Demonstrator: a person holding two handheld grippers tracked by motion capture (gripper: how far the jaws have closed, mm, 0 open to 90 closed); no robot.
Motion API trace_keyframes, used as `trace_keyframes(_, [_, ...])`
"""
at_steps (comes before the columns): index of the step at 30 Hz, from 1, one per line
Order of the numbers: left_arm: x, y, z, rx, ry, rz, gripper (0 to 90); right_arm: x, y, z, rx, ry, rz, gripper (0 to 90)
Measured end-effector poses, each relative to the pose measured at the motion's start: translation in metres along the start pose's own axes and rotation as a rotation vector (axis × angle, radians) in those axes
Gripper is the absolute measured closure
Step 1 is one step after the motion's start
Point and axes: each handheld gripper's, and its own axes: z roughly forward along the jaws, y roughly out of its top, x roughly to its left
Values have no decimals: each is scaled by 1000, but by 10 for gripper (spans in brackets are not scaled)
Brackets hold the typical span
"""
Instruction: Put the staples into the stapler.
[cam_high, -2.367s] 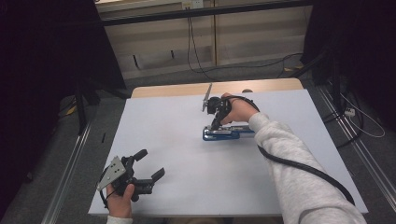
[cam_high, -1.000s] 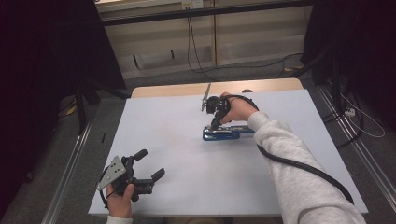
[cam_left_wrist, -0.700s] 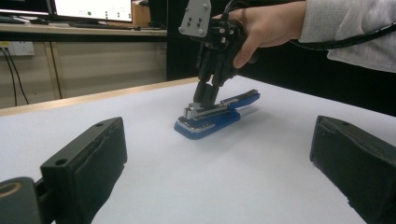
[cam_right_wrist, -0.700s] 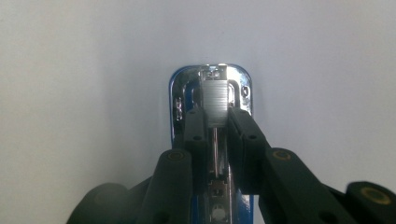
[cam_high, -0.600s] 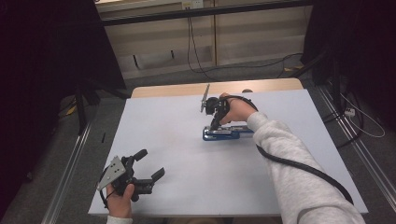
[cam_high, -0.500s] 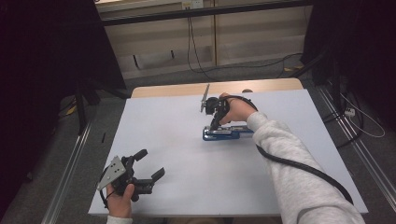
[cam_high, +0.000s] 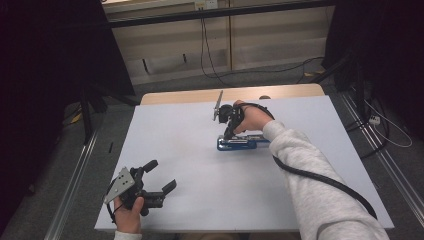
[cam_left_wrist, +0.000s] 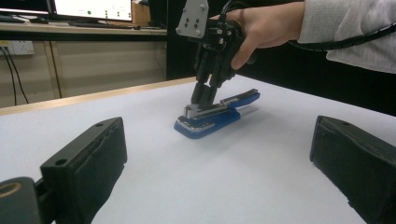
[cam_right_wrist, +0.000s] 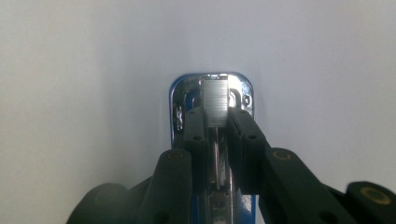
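The right claw (cam_high: 229, 131) is gripping the metal part of the blue stapler (cam_high: 243, 143) on the table (cam_high: 175, 145); the left claw (cam_high: 159, 176) is sitting wide open, holding nothing.

Dim, dark surroundings; white table (cam_high: 200, 165) evenly lit, near jaws blurred.

Blue stapler (cam_high: 240, 143) lies flat mid-table, its metal front end pinched.

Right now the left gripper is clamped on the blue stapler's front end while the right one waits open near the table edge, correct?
Sides are swapped. The right gripper clamps the blue stapler's front end; the left gripper waits open near the table edge. The high view shows it.
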Motion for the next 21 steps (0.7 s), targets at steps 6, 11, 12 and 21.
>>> trace_keyframes(6, [0,0,0,1,-3,0,39,1,1,1,-14,-5,7,747])
trace_keyframes(11, [0,0,0,1,-3,-9,39,1,-5,-3,-51,-22,45,636])
trace_keyframes(12, [0,0,1,5,-7,-6,39,1,-7,-4,-61,-19,52,629])
trace_keyframes(21, [1,-2,9,43,-11,-35,37,4,-41,-24,-193,-78,189,416])
